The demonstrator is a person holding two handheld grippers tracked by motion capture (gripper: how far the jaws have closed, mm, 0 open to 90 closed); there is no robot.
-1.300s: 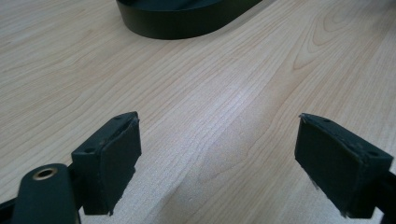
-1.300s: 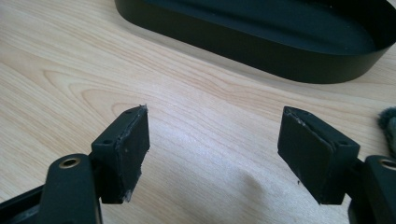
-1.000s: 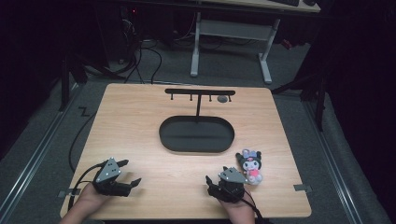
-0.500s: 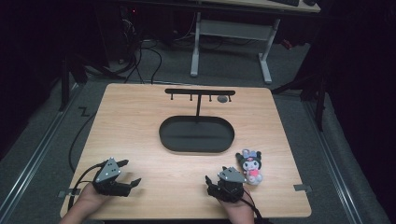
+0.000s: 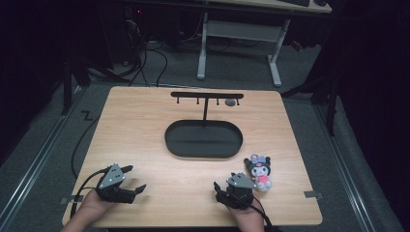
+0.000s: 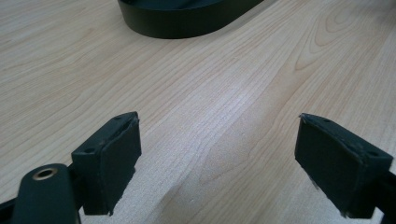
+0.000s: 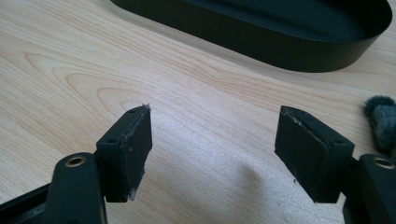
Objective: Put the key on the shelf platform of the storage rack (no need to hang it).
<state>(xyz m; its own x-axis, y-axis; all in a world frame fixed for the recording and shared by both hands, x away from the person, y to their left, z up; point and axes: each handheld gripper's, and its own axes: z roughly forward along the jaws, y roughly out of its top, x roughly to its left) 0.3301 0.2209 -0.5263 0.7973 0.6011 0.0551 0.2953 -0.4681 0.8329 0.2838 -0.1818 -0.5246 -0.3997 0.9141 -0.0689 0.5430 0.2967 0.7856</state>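
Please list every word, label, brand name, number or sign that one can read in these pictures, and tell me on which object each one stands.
There is no readable text in these pictures.
The wooden table, the black oval tray, the black hook rack and the plush toy bear no lettering that shows.
The left tongs and right tongs show no brand or number either.

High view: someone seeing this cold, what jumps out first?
Probably the black oval tray at the centre of the wooden table, with a black T-shaped hook stand rising from its far side. Next, the small plush toy, dark-headed with pink, lying near the table's front right, right beside the right gripper. Both it and the left gripper sit at the near edge, jaws open over bare wood.
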